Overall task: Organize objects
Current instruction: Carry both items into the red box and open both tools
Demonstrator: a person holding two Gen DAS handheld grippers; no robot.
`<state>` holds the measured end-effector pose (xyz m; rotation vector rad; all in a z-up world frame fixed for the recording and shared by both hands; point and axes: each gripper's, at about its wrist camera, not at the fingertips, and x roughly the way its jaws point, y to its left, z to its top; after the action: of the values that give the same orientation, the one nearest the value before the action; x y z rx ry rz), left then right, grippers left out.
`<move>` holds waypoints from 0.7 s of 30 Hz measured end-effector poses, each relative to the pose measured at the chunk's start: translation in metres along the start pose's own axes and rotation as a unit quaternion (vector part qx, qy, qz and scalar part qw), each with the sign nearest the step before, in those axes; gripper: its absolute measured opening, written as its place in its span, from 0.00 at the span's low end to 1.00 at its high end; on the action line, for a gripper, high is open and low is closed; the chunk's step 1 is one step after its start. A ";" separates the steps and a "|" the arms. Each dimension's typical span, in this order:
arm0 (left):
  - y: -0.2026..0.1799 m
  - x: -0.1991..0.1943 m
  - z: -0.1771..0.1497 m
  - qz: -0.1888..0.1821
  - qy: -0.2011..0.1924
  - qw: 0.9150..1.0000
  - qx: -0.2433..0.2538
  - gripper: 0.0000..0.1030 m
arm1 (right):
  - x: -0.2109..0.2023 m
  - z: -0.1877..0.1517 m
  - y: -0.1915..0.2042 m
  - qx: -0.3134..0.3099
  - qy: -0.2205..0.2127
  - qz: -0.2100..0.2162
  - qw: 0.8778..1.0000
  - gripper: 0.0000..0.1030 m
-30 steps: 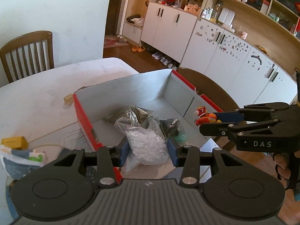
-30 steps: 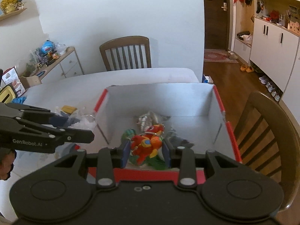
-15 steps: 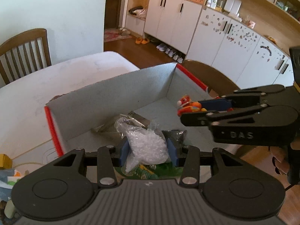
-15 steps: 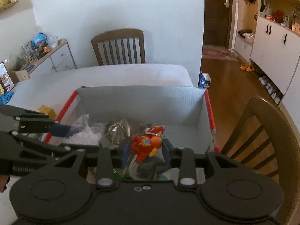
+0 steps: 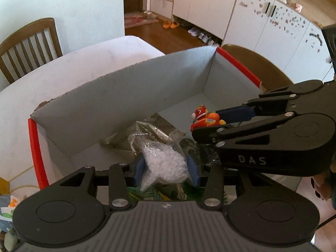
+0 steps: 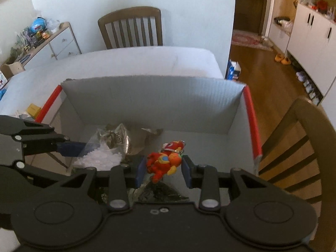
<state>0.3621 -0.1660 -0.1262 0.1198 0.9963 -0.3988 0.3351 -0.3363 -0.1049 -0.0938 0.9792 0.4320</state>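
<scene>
Box (image 6: 147, 109) on white table (image 6: 126, 63); chair (image 6: 130, 27) behind.

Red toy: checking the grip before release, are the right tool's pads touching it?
Touching. The right wrist view shows the red toy pinched between both pads of the right tool.

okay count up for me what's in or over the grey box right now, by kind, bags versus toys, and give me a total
Clear bags of white pellets: 1, the bag of white pellets held in the left gripper.
Silver foil bags: 1, the foil bag lying on the floor of the box.
Toys: 1, the red and orange toy held in the right gripper.
Total: 3 that can be told apart; darker items underneath are unclear.
</scene>
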 end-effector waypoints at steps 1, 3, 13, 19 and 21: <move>0.000 0.001 0.000 0.000 0.003 1.000 0.000 0.42 | 0.003 0.000 -0.001 0.004 0.006 0.000 1.000 0.34; 0.002 0.003 0.001 -0.003 0.008 1.000 -0.005 0.42 | 0.007 -0.001 -0.005 0.016 0.016 0.006 1.000 0.34; 0.006 0.003 0.004 -0.017 0.014 0.999 -0.032 0.44 | 0.009 -0.001 -0.010 0.034 0.023 0.014 0.999 0.38; 0.003 -0.004 0.003 -0.023 0.007 0.999 -0.035 0.58 | 0.001 0.000 -0.014 0.042 0.016 0.016 0.999 0.41; 0.002 -0.008 0.002 -0.027 0.001 0.999 -0.034 0.63 | -0.002 -0.002 -0.014 0.045 0.014 0.020 0.999 0.41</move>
<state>0.3610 -0.1632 -0.1187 0.0318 1.0158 -0.4131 0.3385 -0.3503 -0.1057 0.0006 1.0283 0.4228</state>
